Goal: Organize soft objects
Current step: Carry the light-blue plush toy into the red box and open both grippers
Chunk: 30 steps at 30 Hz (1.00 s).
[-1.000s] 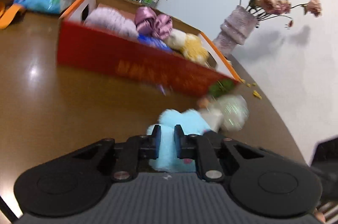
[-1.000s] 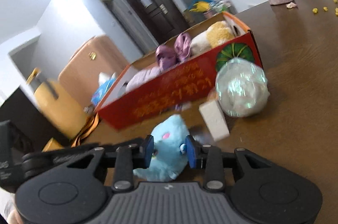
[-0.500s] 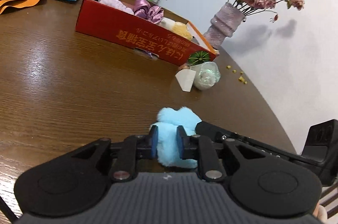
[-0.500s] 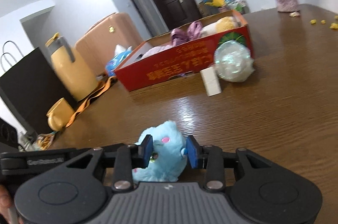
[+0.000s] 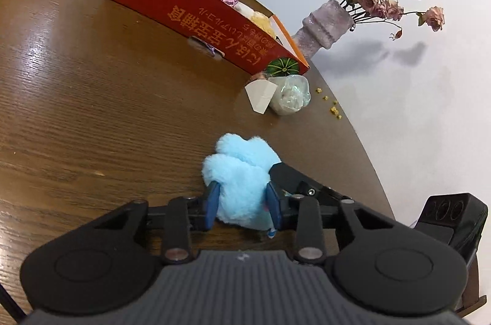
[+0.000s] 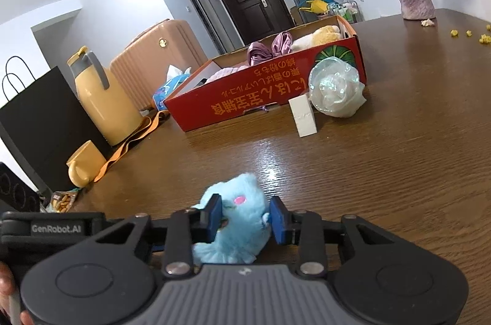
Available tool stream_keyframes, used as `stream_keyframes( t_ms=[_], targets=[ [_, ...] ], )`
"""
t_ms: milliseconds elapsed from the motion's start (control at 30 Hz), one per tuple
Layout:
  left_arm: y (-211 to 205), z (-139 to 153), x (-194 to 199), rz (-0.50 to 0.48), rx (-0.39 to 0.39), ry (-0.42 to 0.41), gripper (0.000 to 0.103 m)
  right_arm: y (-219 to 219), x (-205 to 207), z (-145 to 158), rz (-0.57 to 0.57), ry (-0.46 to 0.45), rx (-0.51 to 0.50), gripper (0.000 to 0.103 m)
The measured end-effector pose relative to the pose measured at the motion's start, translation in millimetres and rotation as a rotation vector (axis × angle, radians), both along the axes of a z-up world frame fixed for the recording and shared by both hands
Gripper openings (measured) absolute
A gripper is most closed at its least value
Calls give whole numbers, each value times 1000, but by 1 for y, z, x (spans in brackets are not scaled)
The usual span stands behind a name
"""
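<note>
Blue plush toy (image 5: 242,171) sits between both claws, low over the table (image 5: 92,116). A second ago it was just in front of the red box (image 6: 260,101); now that box lies well ahead, so the toy has been drawn back, likely for a handover. The left claw (image 5: 242,202) is opening with fur still touching its pads. The right claw (image 6: 245,217) is closing on the toy. Its pink-eyed face looks back at the right claw's camera, and its long axis seems to follow the fingers.
</note>
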State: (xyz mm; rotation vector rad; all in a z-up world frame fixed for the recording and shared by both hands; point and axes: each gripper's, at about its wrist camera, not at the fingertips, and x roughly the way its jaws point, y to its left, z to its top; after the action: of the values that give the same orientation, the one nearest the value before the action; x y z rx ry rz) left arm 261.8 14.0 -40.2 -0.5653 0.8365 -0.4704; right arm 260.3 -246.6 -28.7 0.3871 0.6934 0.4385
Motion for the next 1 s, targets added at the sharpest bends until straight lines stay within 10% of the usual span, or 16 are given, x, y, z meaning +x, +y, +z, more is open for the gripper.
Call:
stream_keyframes(
  t_ms=[467, 733, 1000],
  targets=[
    [-26, 87, 84, -55, 91, -257, 31, -16, 69, 71, -52, -166, 27, 28],
    [-34, 82, 229, -38, 96, -107, 31, -15, 214, 72, -102, -49, -12, 28],
    [-27, 43, 258, -37, 254, -68, 22, 24, 274, 25, -27, 139, -115, 26]
  ],
)
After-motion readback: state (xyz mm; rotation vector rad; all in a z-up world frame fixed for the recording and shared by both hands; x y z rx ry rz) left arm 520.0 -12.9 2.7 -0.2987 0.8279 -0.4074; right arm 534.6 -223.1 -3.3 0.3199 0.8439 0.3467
